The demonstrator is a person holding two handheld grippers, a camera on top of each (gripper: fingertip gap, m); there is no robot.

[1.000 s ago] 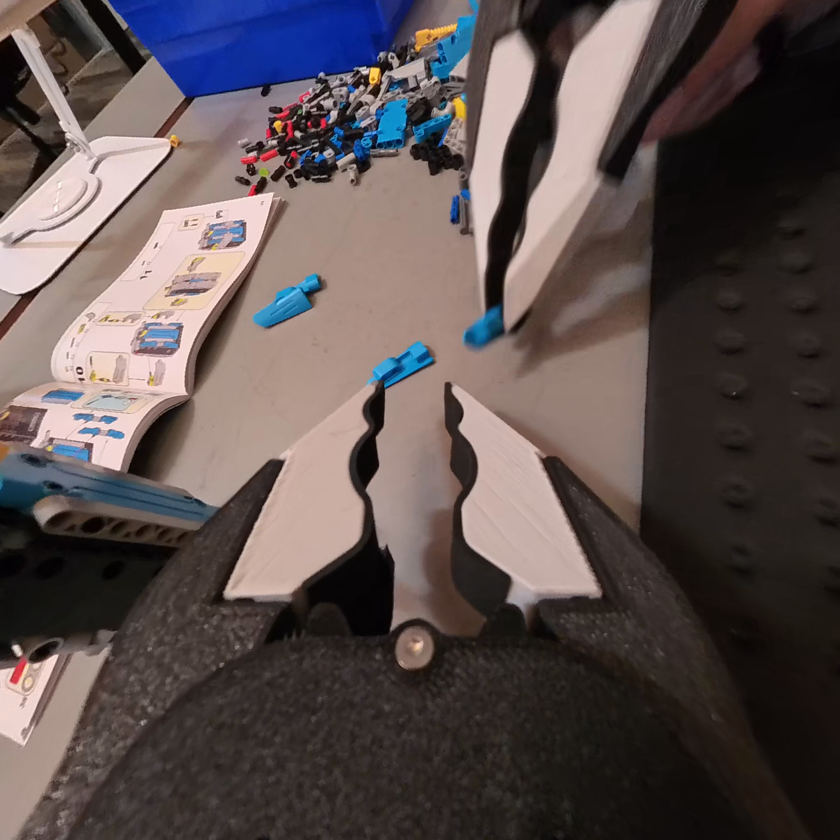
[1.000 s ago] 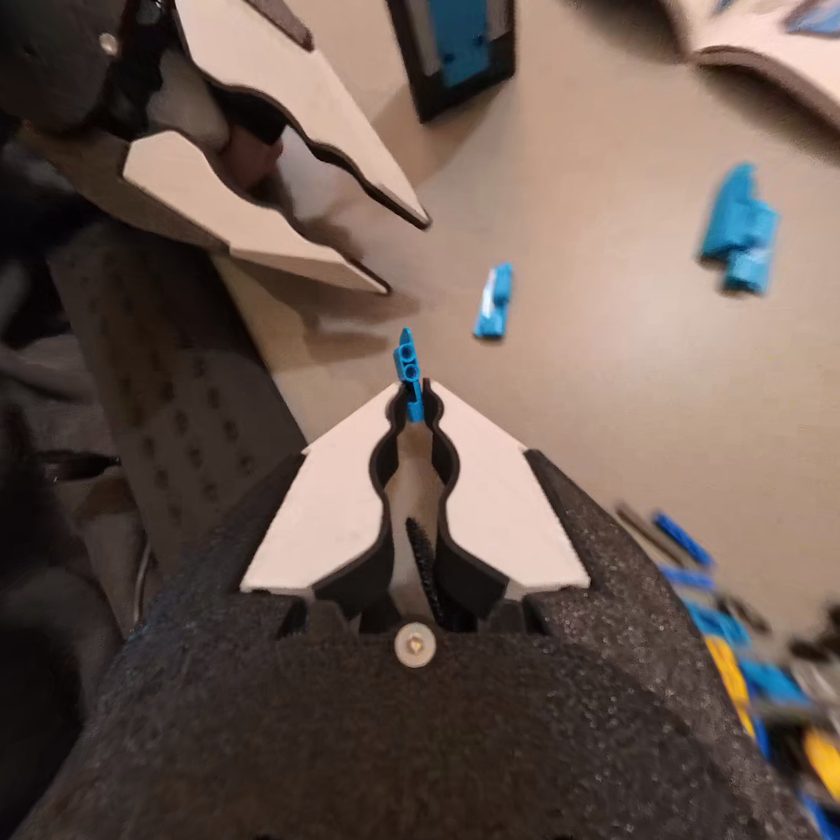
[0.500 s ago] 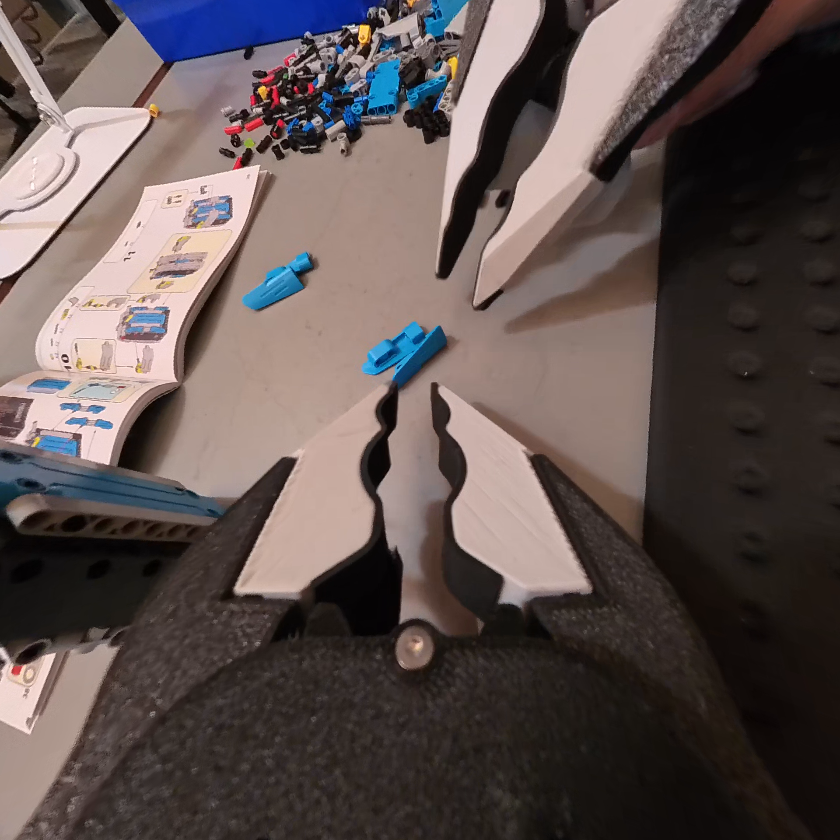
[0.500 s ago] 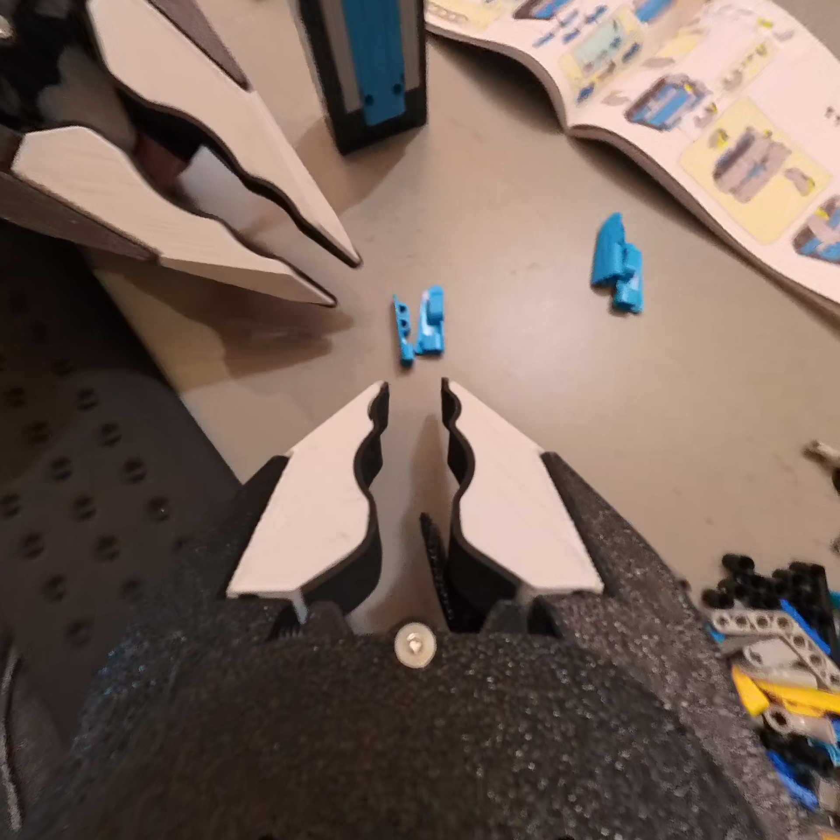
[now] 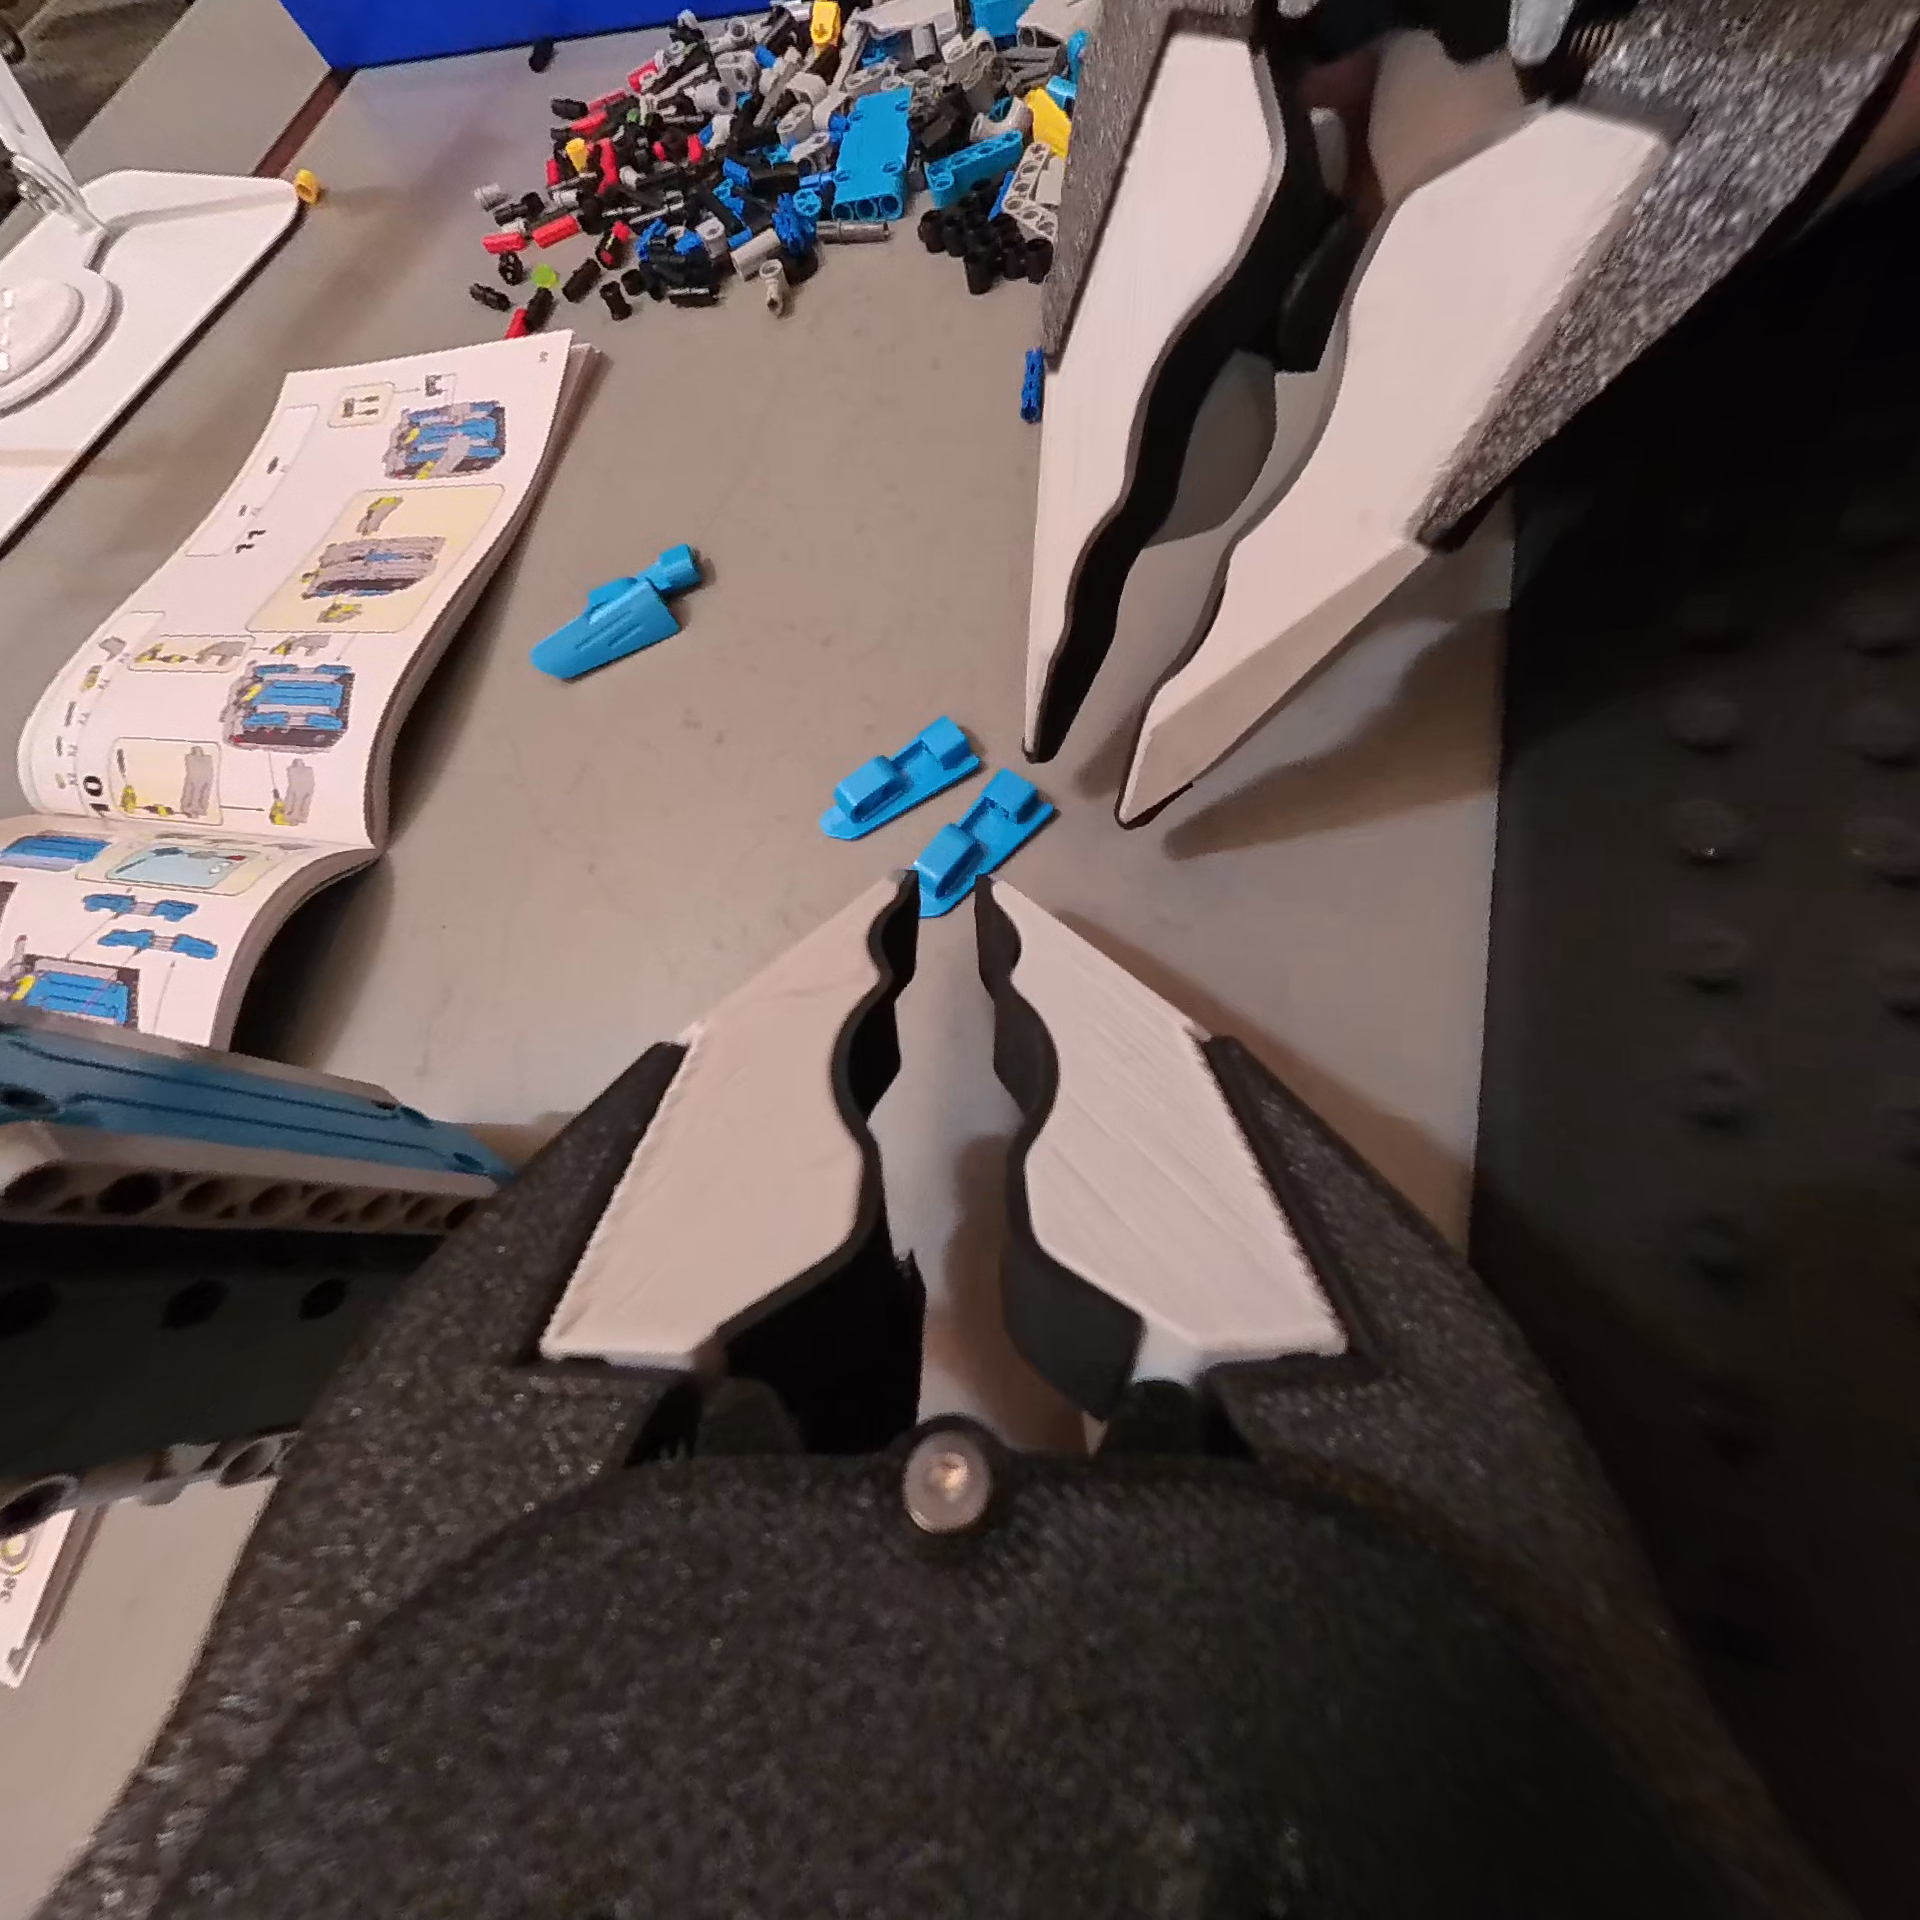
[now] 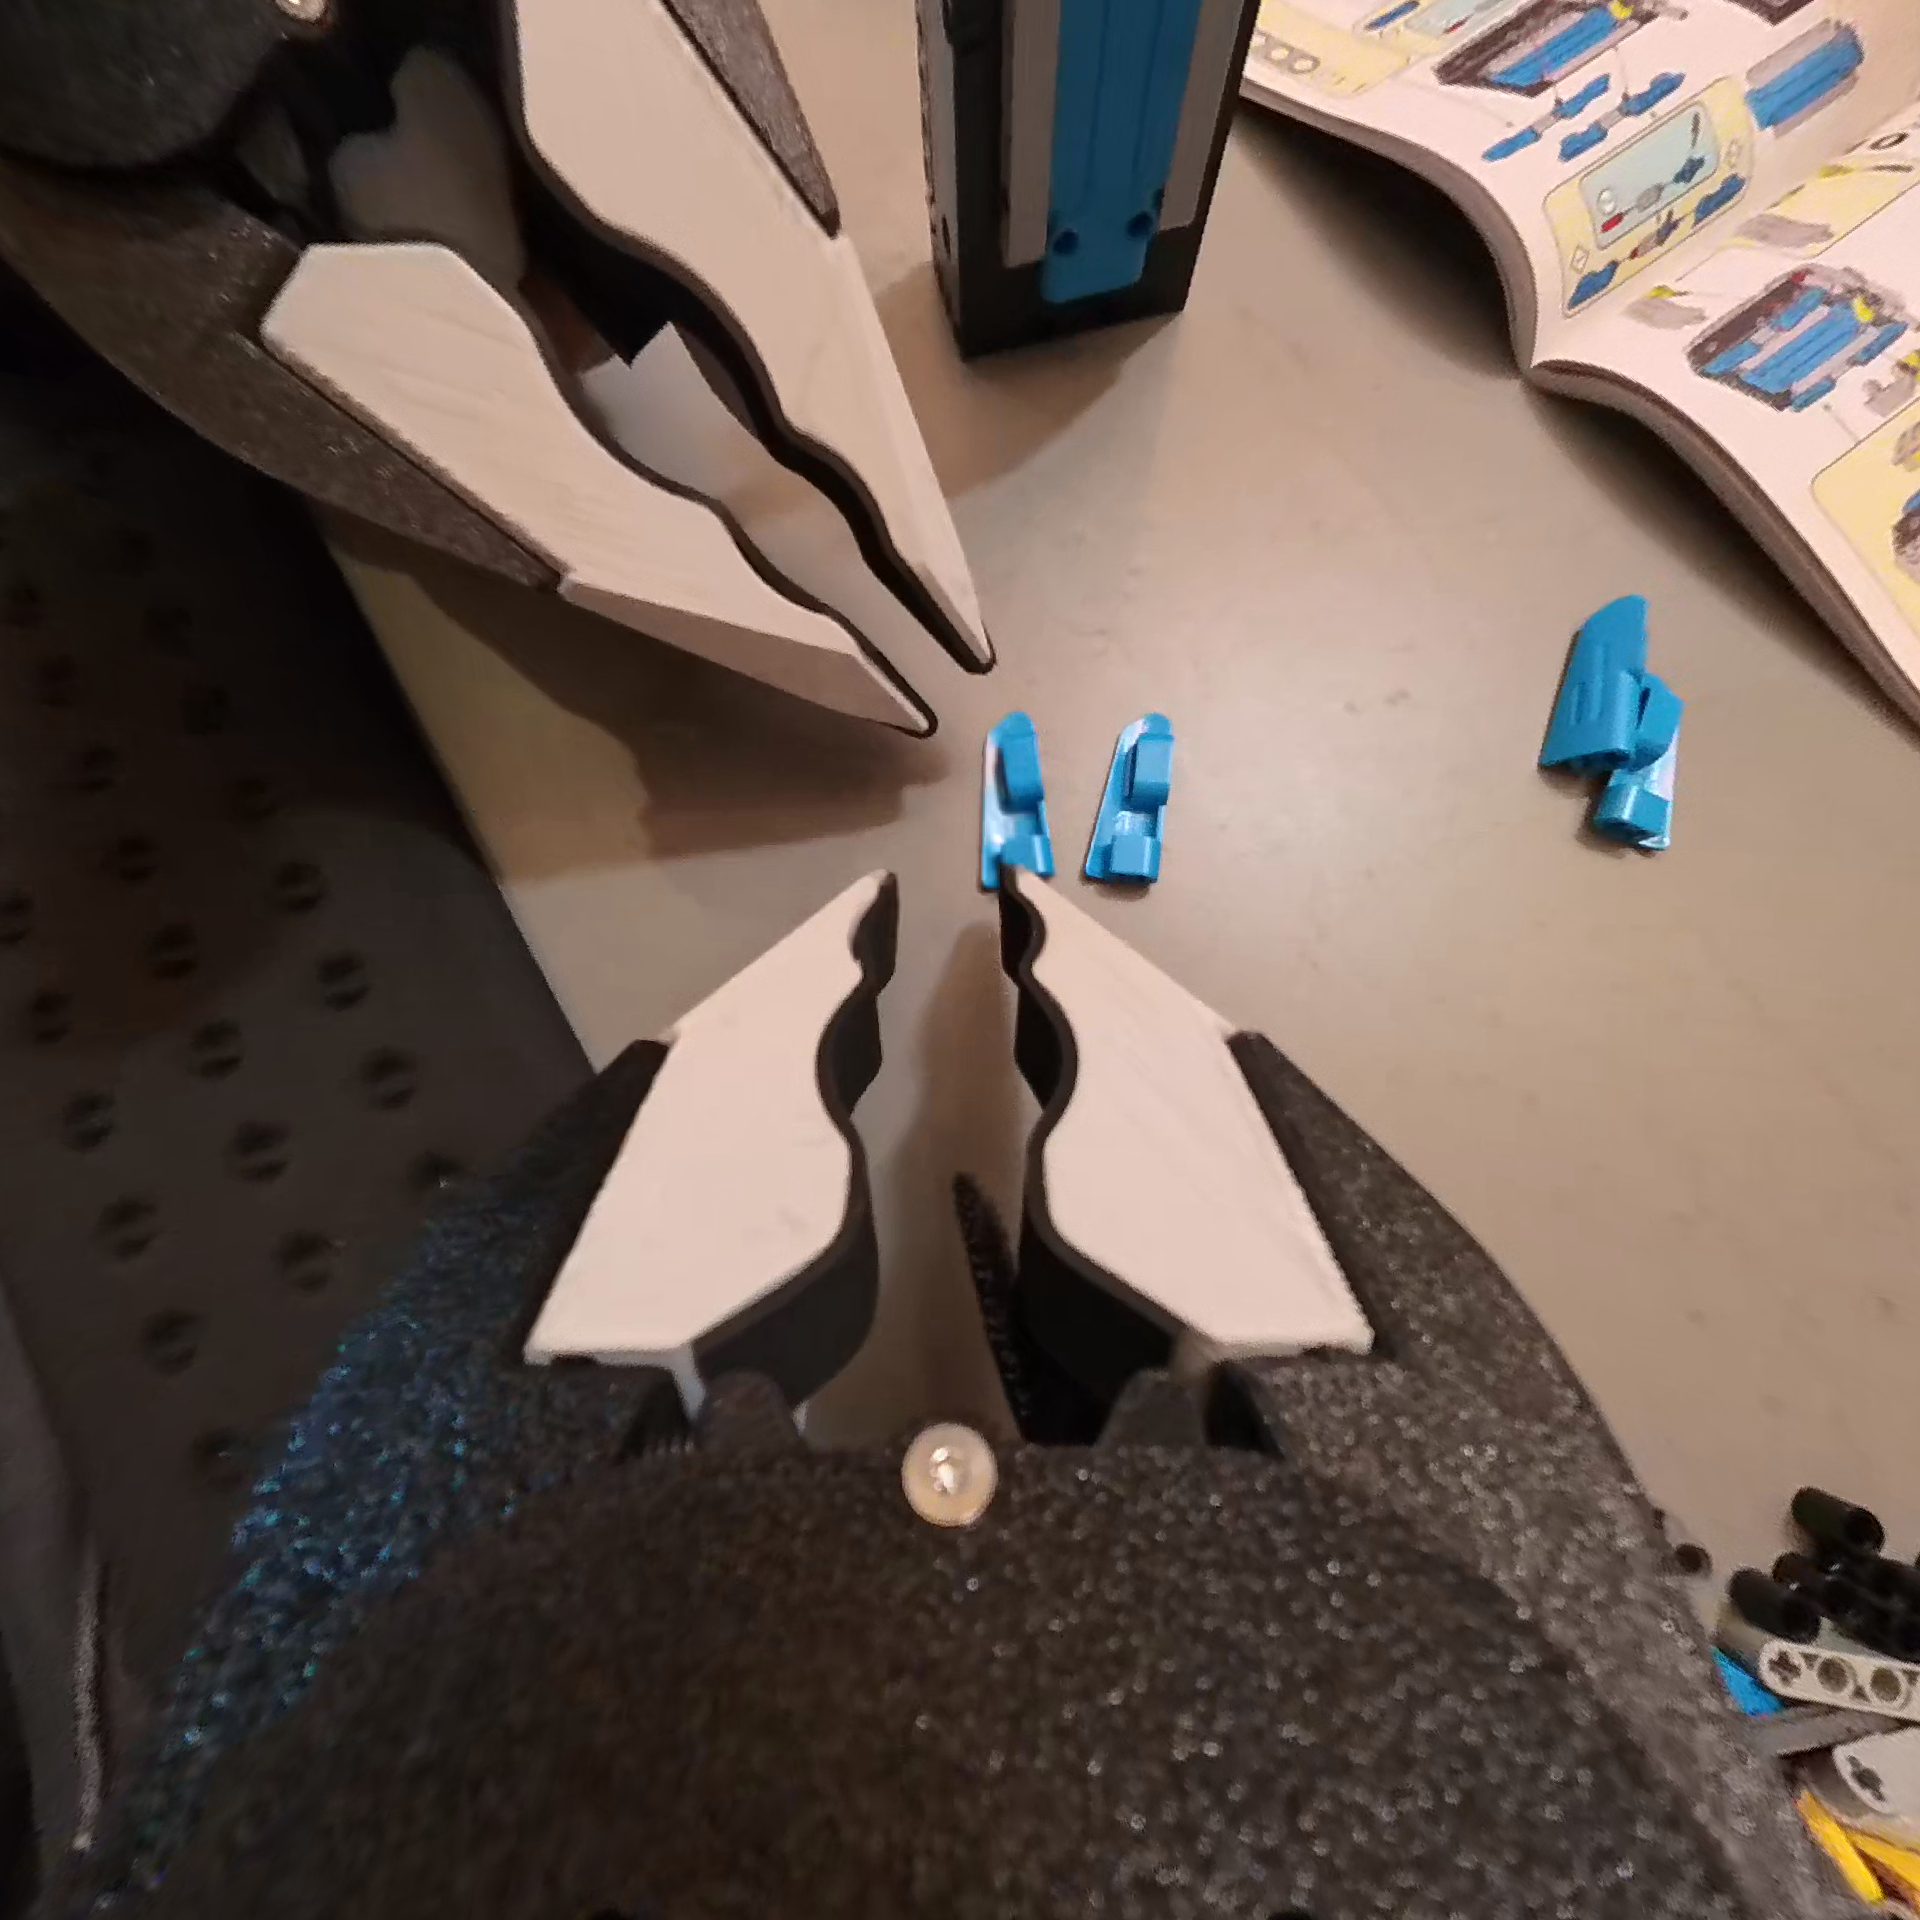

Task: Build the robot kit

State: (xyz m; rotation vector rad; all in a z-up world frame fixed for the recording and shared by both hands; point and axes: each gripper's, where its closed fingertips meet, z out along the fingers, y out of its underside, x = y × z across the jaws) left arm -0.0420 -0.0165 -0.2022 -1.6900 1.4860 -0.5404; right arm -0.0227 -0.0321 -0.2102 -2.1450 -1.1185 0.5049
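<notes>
Two small blue flat pieces lie side by side on the grey table. The nearer blue piece lies just ahead of both grippers' tips. The second blue piece lies beside it. My left gripper is empty, its jaws a narrow gap apart, tips almost at the nearer piece. My right gripper is open and empty, facing the left one across the pieces. A third, larger blue piece lies apart, toward the booklet.
An open instruction booklet lies at the left. A pile of small mixed parts is beyond. A partly built blue, grey and black model stands close by. A black studded mat borders the table. My two grippers' fingertips are within a few centimetres of each other.
My right gripper was shut on a small blue piece; it has set it down beside the other piece and opened. My left gripper's jaws have narrowed and its tips have neared the pieces.
</notes>
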